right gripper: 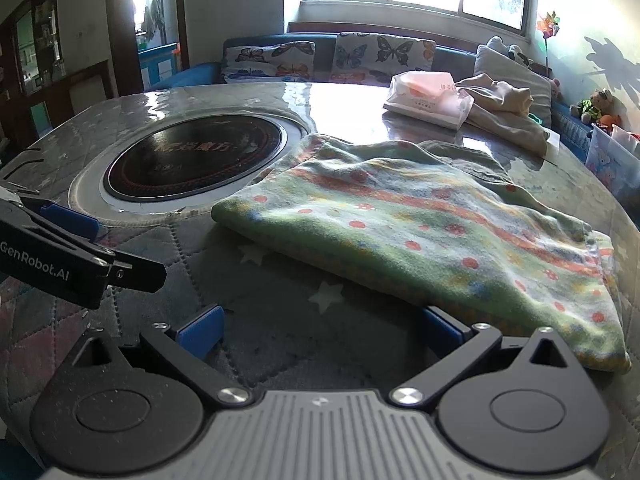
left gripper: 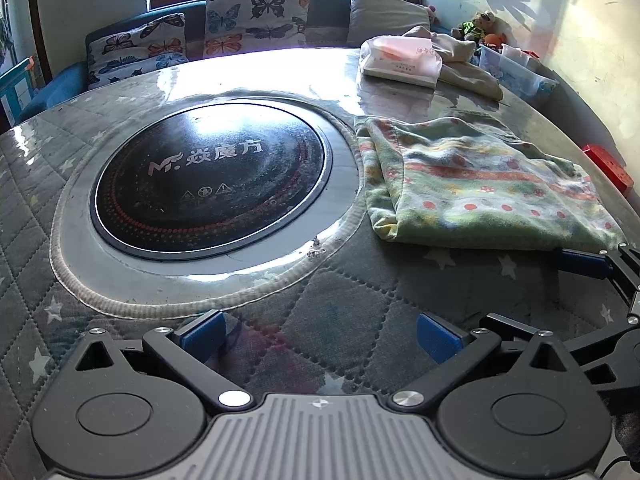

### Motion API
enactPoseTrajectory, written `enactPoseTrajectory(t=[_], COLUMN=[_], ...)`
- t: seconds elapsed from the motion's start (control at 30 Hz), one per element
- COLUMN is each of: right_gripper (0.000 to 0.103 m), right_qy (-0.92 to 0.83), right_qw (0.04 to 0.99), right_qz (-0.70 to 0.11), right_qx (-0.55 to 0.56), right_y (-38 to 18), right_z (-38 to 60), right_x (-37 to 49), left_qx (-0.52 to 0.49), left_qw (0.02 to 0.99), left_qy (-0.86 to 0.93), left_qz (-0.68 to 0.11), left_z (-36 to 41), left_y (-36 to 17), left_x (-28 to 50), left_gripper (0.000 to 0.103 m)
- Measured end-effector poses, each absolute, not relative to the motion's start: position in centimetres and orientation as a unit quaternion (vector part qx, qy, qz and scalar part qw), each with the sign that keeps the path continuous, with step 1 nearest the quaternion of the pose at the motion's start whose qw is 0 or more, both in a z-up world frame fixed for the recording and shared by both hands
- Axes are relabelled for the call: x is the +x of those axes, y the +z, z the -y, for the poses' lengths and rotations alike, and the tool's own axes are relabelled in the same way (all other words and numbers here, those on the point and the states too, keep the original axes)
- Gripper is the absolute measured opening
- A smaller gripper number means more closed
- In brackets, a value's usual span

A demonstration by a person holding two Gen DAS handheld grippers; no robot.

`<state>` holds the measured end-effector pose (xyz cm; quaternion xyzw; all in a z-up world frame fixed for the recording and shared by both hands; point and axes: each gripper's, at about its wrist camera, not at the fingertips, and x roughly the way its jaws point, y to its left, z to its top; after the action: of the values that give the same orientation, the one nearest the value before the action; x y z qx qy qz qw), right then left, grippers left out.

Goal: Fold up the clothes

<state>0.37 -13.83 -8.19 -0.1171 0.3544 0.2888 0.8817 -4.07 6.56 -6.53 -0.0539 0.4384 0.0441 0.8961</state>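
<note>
Folded green patterned garment point(right gripper: 420, 232) laid flat on quilted table point(left gripper: 340, 312)
Both tongs are held released: left gripper point(left gripper: 320, 336) apart from it, right gripper point(right gripper: 320, 332) at its near edge

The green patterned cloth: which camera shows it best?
The right wrist view: the green cloth lies close and fills the middle. In the left wrist view it sits off to the right, smaller, its near corner beside the other gripper.

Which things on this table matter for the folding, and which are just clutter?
Job:
- green patterned garment
- beige garment, possibly next
- left gripper and right gripper, both open

Lying about:
- tissue pack
- round cooktop
- plastic bin
- red block
</note>
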Motion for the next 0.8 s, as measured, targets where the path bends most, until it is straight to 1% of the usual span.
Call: enactPoseTrajectory(t=[0.8], right_gripper=[0.103], right_qy=[0.296], right_qw=[0.880], right_qz=[-0.350], right_qx=[-0.124], right_y=[-8.22], right_z=[13.91], right_x=[0.45], left_qx=[-0.056], left_qw=[0.891], left_qy=[0.054], left_qz=[-0.448], left_z=[-6.41], left_y=[-6.52], left_x=[-3.51], left_gripper=[0.103])
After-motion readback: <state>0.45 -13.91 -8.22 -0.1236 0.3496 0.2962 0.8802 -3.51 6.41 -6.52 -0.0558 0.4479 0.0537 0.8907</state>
